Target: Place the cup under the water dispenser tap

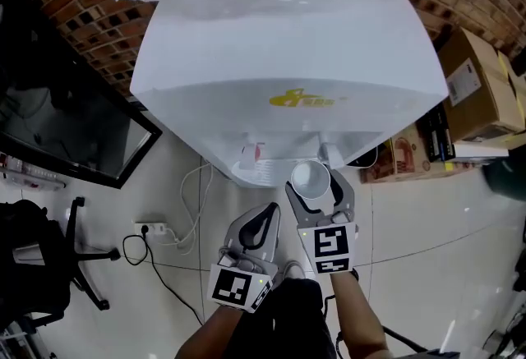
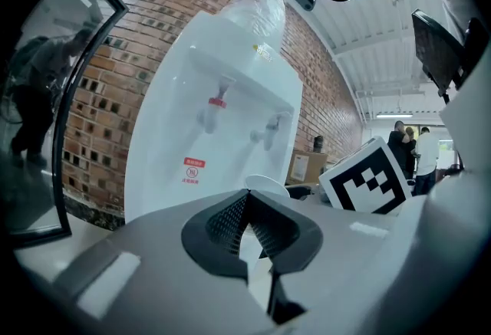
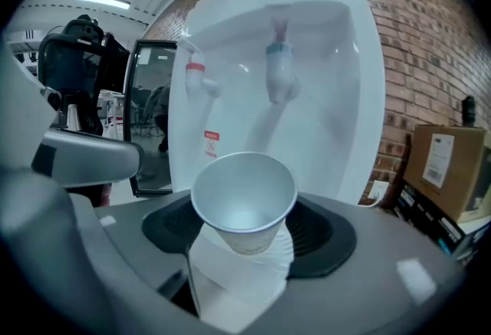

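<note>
A white paper cup (image 3: 244, 201) stands upright between the jaws of my right gripper (image 3: 247, 243), which is shut on its lower part. The white water dispenser (image 1: 288, 45) rises straight ahead. Its red tap (image 3: 195, 76) and blue tap (image 3: 279, 70) hang above and beyond the cup, apart from it. From the head view, the cup (image 1: 311, 178) sits just in front of the dispenser's recess, near the right-hand tap (image 1: 325, 154). My left gripper (image 1: 265, 218) is to the left of it, jaws together and empty. Its own view shows the cup's rim (image 2: 267, 183) beyond the closed tips.
Cardboard boxes (image 1: 481, 86) stand right of the dispenser against the brick wall. A dark glass door (image 1: 57, 127) and an office chair (image 1: 49, 259) are at the left. A power strip with cables (image 1: 152, 228) lies on the tiled floor. People stand far off (image 2: 414, 149).
</note>
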